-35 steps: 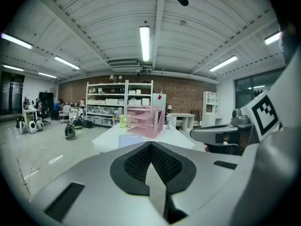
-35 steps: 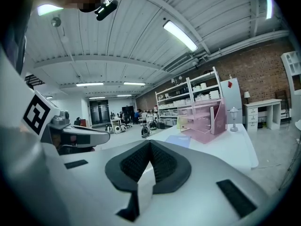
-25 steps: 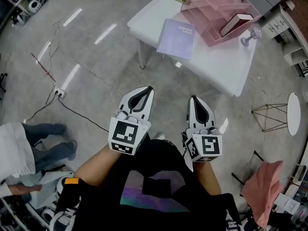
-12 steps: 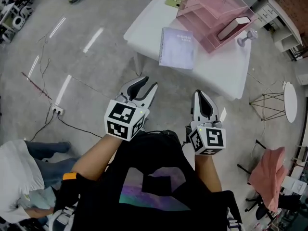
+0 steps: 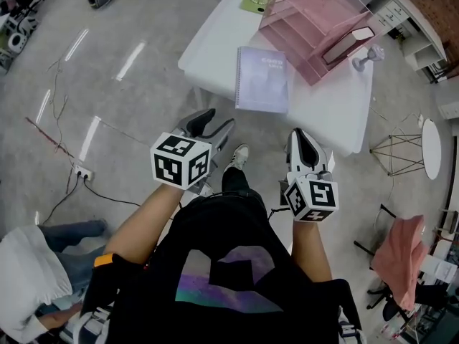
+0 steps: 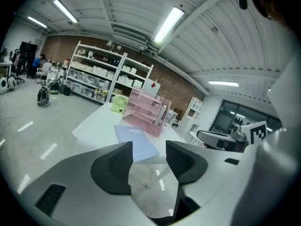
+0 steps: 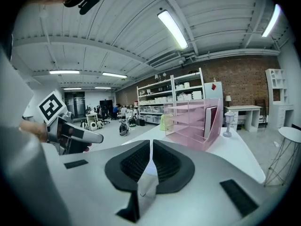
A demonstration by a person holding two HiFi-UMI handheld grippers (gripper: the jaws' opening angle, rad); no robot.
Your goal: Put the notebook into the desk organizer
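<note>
The white table (image 5: 215,45) stands ahead of the person, well apart from both grippers. On it the pink organizer (image 5: 305,20) holds a book (image 5: 348,43) standing on edge. The lilac notebook (image 5: 263,79) lies flat just beside the organizer, near the table's front edge, not yet inside. The left gripper (image 5: 215,122) hangs over the floor, its jaws opening with nothing between them. The right gripper (image 5: 302,139) has its jaws pressed together, empty.

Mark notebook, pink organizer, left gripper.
notebook (image 5: 262,79), head view, middle of cover
pink organizer (image 5: 301,9), head view, side wall
left gripper (image 5: 219,118), head view, midway between opening jaws, nothing between them
</note>
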